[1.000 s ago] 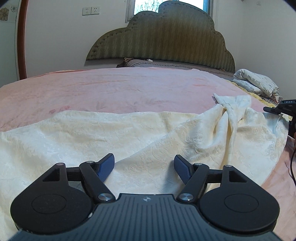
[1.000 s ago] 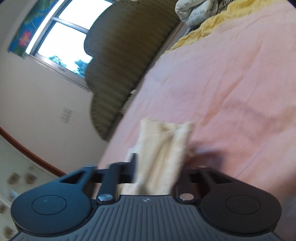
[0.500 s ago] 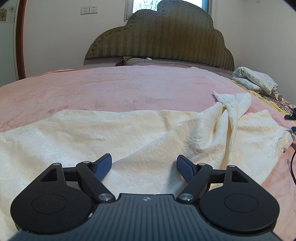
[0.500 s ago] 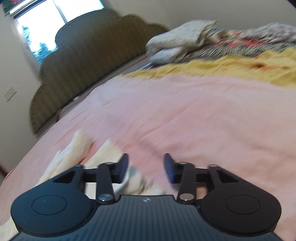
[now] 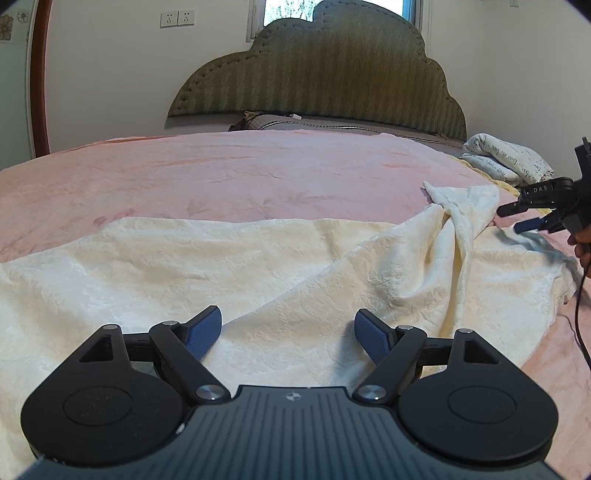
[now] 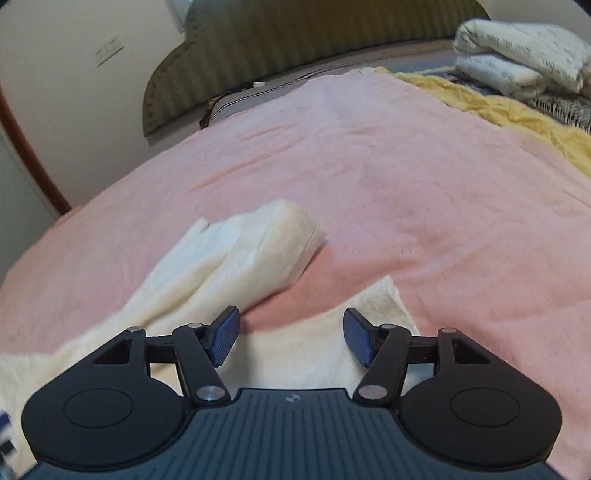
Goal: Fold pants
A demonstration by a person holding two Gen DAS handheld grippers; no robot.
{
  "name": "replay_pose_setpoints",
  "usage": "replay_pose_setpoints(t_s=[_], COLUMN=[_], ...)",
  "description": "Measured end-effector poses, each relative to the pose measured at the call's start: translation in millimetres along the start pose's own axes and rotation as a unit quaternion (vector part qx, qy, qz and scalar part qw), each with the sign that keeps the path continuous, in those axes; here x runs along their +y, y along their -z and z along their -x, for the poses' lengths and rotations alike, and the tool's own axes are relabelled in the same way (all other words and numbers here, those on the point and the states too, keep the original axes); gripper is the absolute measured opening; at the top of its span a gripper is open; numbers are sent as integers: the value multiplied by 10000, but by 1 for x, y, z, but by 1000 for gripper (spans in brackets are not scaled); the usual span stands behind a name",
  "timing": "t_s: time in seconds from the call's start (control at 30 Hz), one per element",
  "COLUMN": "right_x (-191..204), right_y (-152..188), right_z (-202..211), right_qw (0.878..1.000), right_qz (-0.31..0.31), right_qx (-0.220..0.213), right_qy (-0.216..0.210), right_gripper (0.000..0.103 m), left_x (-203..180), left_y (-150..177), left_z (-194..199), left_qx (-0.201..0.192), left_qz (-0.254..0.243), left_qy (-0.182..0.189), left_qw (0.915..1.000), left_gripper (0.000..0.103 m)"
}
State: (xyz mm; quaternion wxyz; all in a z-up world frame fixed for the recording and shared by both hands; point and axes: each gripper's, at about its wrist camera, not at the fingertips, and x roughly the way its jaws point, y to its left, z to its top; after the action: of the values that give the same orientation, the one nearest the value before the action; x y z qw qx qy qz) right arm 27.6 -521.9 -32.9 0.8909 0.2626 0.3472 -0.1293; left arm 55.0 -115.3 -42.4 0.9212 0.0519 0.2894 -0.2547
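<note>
1. Firstly, left wrist view: one bed, its pink cover [image 5: 258, 173] reaching far to one scalloped olive headboard [image 5: 317, 77] against a white wall with two sockets [image 5: 177, 18] and a window strip above.
2. One pair of cream pants [image 5: 207, 266] lies spread across the near cover, one leg end bunched up far right.
3. One folded white quilt [image 5: 506, 160] sits far right.
4. Left gripper [image 5: 288, 325] hovers over the pants, jaws wide apart, holding nothing.
5. Right gripper [image 5: 517, 219] is at the right edge beside the bunched leg, jaws apart.
6. Right wrist view: right gripper [image 6: 291, 334] gapes empty above the pants [image 6: 236, 266]; a yellow blanket [image 6: 517, 110] and the quilt [image 6: 517, 55] lie far right.
</note>
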Motion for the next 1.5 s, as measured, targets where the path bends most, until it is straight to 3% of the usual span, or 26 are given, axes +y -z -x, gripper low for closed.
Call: replay_pose_setpoints(t_s=[0.03, 0.07, 0.1, 0.13, 0.2, 0.27, 0.3, 0.33, 0.37, 0.4, 0.43, 0.47, 0.53, 0.6, 0.7, 0.77, 0.8, 0.83, 0.87, 0.93, 0.97, 1.03, 1.13, 1.23, 1.43, 1.5], right_x=[4, 12, 23, 32, 46, 58, 62, 65, 58, 46, 29, 19, 22, 44, 75, 74, 65, 52, 46, 50, 55, 68, 101, 144, 189, 192], right_y=[-1, 1, 7, 15, 38, 65, 80, 96, 106, 106, 99, 94, 93, 104, 124, 132, 126, 116, 109, 99, 92, 72, 37, 14, -14, -17], right_z=[4, 11, 22, 33, 58, 73, 75, 71, 68, 74, 74, 80, 96, 106, 96, 83, 81, 78, 78, 86, 91, 92, 62, 19, -80, -108], right_qw=[9997, 9962, 9874, 9801, 9778, 9735, 9631, 9433, 9274, 9276, 9254, 9276, 9390, 9437, 9447, 9420, 9536, 9640, 9649, 9541, 9563, 9711, 9814, 9786, 9666, 9560], right_qz=[38, 280, 641, 968, 1512, 2097, 2535, 3039, 3307, 3193, 2873, 2568, 2217, 2461, 3040, 3116, 2762, 2253, 1905, 1618, 1473, 1101, 731, 1273, 1469, 1439], right_qx=[-113, -307, -470, -597, -683, -445, -200, 109, 146, -120, -18, -131, -517, -788, -400, -179, -183, -124, -237, -722, -952, -1168, -838, -540, 299, 740], right_qy=[236, 766, 1369, 1629, 1280, 798, 885, 1330, 1743, 1935, 2470, 2709, 2576, 2065, 1161, 1235, 1181, 1407, 1791, 2414, 2338, 1768, 1565, 1523, 2079, 2447], right_gripper=[63, 73, 80, 81, 83, 85, 86, 88, 103, 103, 103, 103, 103, 103, 103, 103, 103, 103, 103, 103, 103, 103, 103, 103, 103, 103], left_x=[1, 1, 2, 2, 1, 1, 1, 1, 0, 0, 0, 0, 0, -1, -1, 0, 0, 0, 0, -1, -1, 0, 1, 4, 9, 11], left_y=[0, 0, 0, 0, 1, 0, 0, 0, 0, 0, 0, 0, 0, 0, 0, 0, 0, 0, 0, 0, 0, 0, 0, 1, 1, 1], left_z=[0, 0, 0, 0, 0, 0, 0, 0, 0, 0, 0, 0, 0, -1, -1, -1, -2, -2, -2, -2, -2, -2, -1, -1, -2, -3], left_qx=[-3, -1, -1, -1, 3, 8, 10, 14, 16, 16, 19, 17, 19, 26, 30, 31, 31, 33, 33, 33, 35, 39, 38, 30, 26, 29], left_qz=[12, 23, 28, 30, 25, 17, 13, 8, -1, -5, -7, -4, -7, -30, -34, -27, -27, -29, -28, -28, -30, -36, -24, 11, 117, 146], left_qy=[10, 22, 29, 32, 28, 23, 23, 20, 15, 14, 12, 11, 10, -5, -3, 9, 11, 6, 5, 4, 7, 30, 76, 139, 334, 375], left_qw=[10000, 10000, 10000, 10000, 10000, 10000, 10000, 10000, 10000, 10000, 10000, 10000, 10000, 10000, 10000, 10000, 10000, 10000, 10000, 10000, 10000, 10000, 10000, 9999, 9994, 9992], left_gripper=[82, 82, 82, 82, 82, 83, 83, 83, 83, 83, 83, 83, 83, 84, 84, 85, 85, 85, 85, 86, 86, 88, 90, 91, 95, 96])
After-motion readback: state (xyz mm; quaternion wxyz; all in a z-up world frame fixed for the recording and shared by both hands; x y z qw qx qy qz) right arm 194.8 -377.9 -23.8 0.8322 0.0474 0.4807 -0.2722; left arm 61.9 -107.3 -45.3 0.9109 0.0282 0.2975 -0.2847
